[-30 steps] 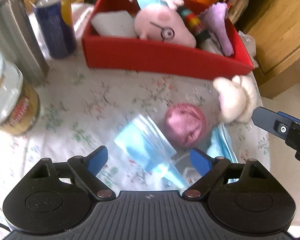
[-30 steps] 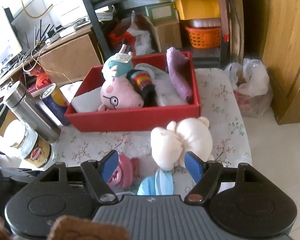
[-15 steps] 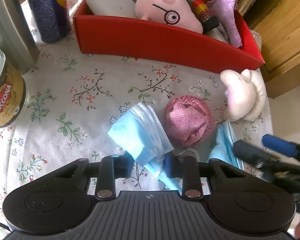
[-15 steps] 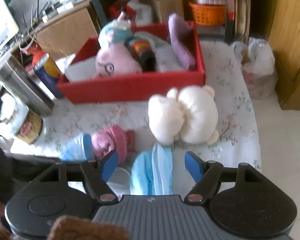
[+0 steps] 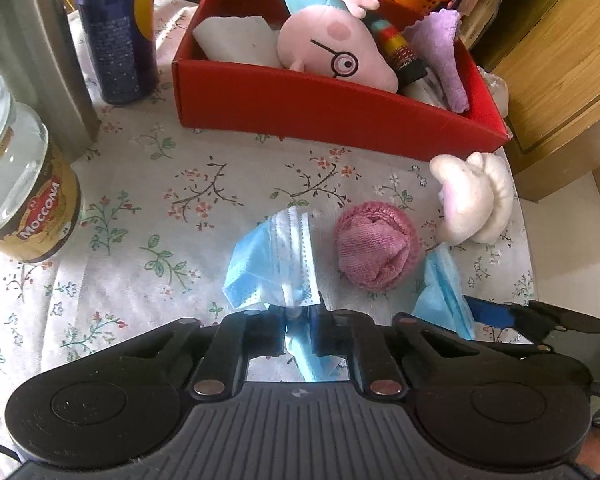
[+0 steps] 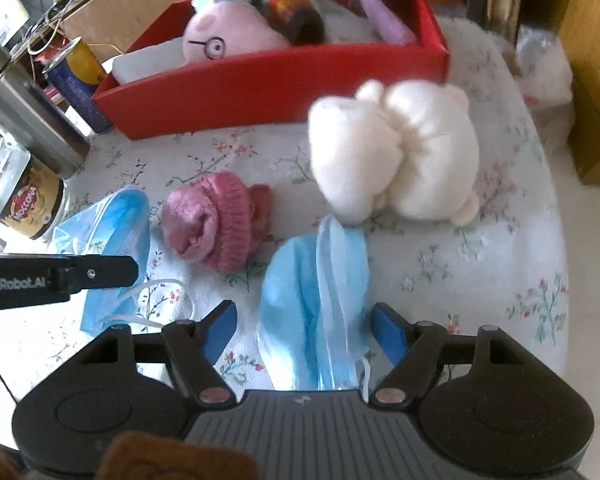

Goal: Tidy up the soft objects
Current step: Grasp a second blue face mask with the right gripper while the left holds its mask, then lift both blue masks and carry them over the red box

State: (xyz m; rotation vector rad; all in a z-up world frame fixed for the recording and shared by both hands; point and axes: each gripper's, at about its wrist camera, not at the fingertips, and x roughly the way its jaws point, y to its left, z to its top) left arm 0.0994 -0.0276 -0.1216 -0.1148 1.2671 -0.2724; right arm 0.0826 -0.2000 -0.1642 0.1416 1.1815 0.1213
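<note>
While my left gripper has just been closing, its jaws now pinch the near end of a crumpled blue pleated face mask lying on the floral tablecloth; the mask's long axis runs away from me toward the open red cardboard box at the far side of the table. That box holds a pink plush pig with round glasses, a white folded cloth in its left corner, a striped multicoloured roll and a lilac cloth draped at the right end. My right gripper stands about half open — its jaws have just been narrowing — with a second blue face mask between the fingertips, neither pad pressing it as far as I can see; that mask's length points up toward a cream plush toy whose lower edge it touches. A rolled pink knitted sock lies between the two masks. To the left of the box stand a dark blue drink can, a steel flask and a glass coffee jar with a gold label — its contents I cannot make out.
</note>
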